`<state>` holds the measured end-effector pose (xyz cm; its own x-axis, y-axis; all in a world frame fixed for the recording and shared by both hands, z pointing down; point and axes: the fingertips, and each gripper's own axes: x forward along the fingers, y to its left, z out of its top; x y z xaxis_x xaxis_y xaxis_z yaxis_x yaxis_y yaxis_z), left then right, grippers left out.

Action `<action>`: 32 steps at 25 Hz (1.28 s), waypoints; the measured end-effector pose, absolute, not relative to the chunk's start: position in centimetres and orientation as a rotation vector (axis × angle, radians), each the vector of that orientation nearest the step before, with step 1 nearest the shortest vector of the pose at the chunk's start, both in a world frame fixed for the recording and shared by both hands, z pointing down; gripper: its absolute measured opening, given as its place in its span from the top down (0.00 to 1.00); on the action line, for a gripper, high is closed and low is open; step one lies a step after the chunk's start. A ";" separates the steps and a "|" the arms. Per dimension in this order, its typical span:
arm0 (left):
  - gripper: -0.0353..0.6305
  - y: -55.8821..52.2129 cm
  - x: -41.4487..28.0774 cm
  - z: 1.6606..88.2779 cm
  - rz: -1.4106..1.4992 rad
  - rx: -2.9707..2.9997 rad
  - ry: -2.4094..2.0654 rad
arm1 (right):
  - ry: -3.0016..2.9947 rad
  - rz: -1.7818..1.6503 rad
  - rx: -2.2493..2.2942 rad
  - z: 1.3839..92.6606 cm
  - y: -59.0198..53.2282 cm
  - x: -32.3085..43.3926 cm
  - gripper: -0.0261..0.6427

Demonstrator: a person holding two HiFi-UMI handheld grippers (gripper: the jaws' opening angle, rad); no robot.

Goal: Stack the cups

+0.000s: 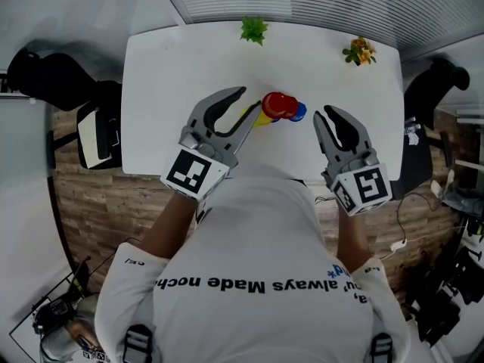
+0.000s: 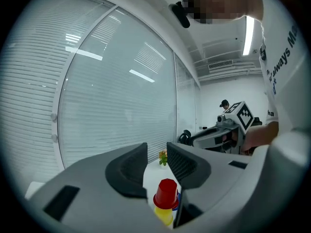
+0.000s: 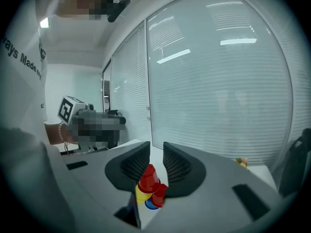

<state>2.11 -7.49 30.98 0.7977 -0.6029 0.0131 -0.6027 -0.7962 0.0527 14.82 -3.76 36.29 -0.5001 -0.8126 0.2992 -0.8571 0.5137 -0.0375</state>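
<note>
Left claw (image 2: 156, 152): released, jaws part-spread, nothing between.
Right claw (image 3: 156, 148): released, narrow gap, empty.
Cups (image 1: 280, 107): red atop yellow, blue beside; mid surface (image 1: 166, 89), between both claws.

Glossy plastic cups (image 1: 280, 106), smooth matt table (image 1: 189, 74)

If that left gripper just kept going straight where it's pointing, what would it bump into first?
Probably nothing soon: the open left gripper seems aimed over the stacked cups, toward a small plant beyond. Depth is unclear.
</note>
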 end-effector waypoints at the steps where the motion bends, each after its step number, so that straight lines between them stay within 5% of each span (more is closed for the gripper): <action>1: 0.75 -7.3 1.9 30.6 -0.015 2.921 -1.007 | -2.517 0.252 1.415 35.8 -3.9 14.7 0.83; 9: 0.88 -6.3 -0.2 28.0 -0.070 2.847 -1.210 | -2.523 0.204 1.408 32.8 -3.6 13.6 0.90; 32: 0.91 -5.4 -1.0 26.8 -0.054 2.789 -1.369 | -2.525 0.158 1.440 30.3 -3.2 14.2 0.95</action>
